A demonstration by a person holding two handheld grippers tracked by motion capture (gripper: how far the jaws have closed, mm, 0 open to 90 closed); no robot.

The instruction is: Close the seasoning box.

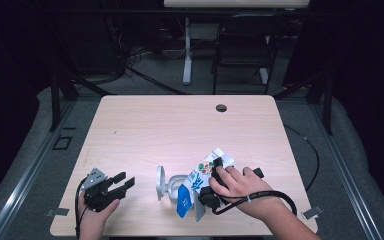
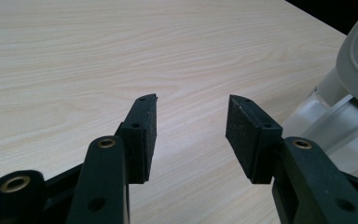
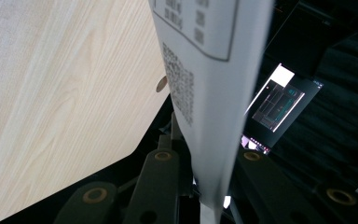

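high view. one wooden table (image 1: 145, 125), pale, with one round cable hole (image 1: 221, 108) near its far edge. landmark: one clear plastic container (image 1: 172, 187) with a grey hinged lid standing open, near the table's front edge, about mid-width. one printed packet (image 1: 203, 172), white with blue and coloured print, tilted, its lower blue end just right of the container and over its rim; its upper end slants up and away to the right of the container. one right gripper (image 1: 211, 192), just right of the container, under one right hand (image 1: 237, 186); its jaws meet the packet's lower part. one left gripper (image 1: 122, 182), held by one left hand (image 1: 97, 215), well left of the container, jaws spread and pointing toward it, nothing between them. behind the table, on the floor: one dark chair (image 1: 242, 47) and one white table leg (image 1: 187, 50).

left gripper view. two black jaws parted wide with bare table (image 2: 121, 56) between them; pads (image 2: 244, 133) hold nothing. one container (image 2: 340, 112) at the right edge, ahead and to the right of the jaws, apart from them; its grey lid rises above the clear wall.

right gripper view. one packet (image 3: 209, 93) rises straight up between the two black jaws, which are closed against it from either side, pinching its lower edge. its white back carries one printed code square and small text. table (image 3: 60, 84) to the left of the packet; one cable hole (image 3: 161, 84) just beside the packet's left edge. one lit screen (image 3: 279, 105) in the dark to the right of the packet.
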